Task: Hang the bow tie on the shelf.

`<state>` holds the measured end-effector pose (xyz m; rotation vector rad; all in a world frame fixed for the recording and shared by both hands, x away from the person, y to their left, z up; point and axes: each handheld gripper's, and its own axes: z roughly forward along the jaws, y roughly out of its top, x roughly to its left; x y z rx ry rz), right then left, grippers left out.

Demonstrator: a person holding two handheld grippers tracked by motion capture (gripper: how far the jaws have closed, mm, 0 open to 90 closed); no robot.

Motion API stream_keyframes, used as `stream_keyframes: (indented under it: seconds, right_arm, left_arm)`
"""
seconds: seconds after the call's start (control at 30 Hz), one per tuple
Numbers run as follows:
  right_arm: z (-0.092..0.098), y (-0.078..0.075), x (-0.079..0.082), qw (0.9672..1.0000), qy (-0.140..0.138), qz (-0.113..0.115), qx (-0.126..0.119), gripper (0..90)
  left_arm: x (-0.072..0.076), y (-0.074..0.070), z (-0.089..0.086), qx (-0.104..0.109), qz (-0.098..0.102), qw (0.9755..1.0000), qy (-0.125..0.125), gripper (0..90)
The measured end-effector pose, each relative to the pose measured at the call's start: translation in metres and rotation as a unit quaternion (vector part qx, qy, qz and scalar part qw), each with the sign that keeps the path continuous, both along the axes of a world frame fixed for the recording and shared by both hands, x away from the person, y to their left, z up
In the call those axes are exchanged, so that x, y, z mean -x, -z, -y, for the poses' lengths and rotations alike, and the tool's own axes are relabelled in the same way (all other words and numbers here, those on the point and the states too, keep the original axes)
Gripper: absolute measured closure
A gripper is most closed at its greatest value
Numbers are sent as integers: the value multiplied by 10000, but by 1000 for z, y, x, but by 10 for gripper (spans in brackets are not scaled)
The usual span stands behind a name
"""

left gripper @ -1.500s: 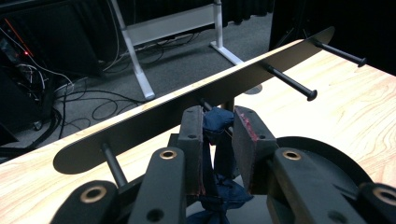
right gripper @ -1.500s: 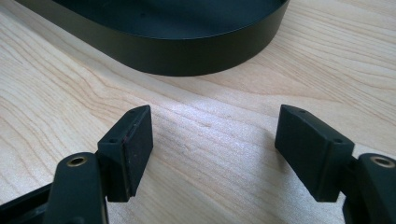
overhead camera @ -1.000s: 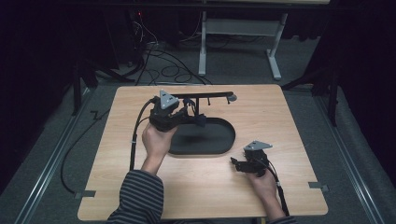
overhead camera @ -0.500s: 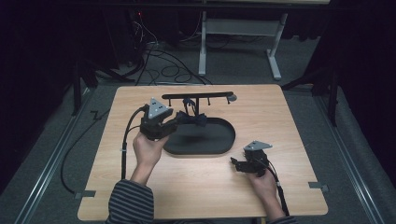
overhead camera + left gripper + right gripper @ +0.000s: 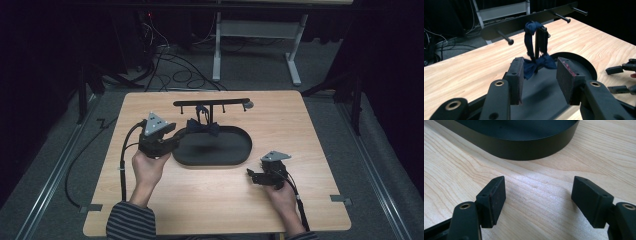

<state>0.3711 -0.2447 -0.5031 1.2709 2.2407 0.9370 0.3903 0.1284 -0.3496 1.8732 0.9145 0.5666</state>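
On the left of the high view, the left gripper [image 5: 181,134] is held in a hand just beside the left end of the flat black oval tray [image 5: 235,157]. Its jaws have just been opening, and they are seen standing apart with nothing pressed between them. In the left gripper view, the same gripper [image 5: 539,77] is pointed at the dark blue cloth bow tie [image 5: 537,65]. The bow is seen past the gap between the two pads, a little beyond their tips, and it does not look squeezed by them.

In the middle, the bow tie [image 5: 202,127] is hung by its dark blue strap [image 5: 530,37] from the black metal stand with a long bar and small pegs [image 5: 212,103]. The strap is looped over the top of the stand's thin post. The bow itself is hung low, just above the back part of the tray. Whether the bow is touching the tray cannot be told, since the spot is dark.

On the right, the right gripper [image 5: 254,175] is held low over the light wooden table [image 5: 310,130], near the right end of the tray. In the right gripper view, its jaws [image 5: 537,200] are spread wide over bare wood, and nothing is held. The tray's black wall [image 5: 524,148] is seen just ahead of them.
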Motion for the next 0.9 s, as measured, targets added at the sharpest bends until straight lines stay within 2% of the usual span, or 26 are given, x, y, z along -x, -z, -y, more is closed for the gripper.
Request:
stream_keyframes:
  seconds: [0.13, 0.3, 0.9]
  right_arm:
    - [0, 0, 0, 10000, 1, 0, -2, 290]
    - [0, 0, 0, 10000, 3, -1, -1, 291]
    - [0, 0, 0, 10000, -4, 0, 7, 291]
  left_arm:
    - [8, 6, -12, 2, -50, 10000, -69, 569]
    - [15, 8, -22, 125, -27, 9998, -129, 569]
    - [40, 12, -45, 332, -23, 9991, -249, 567]
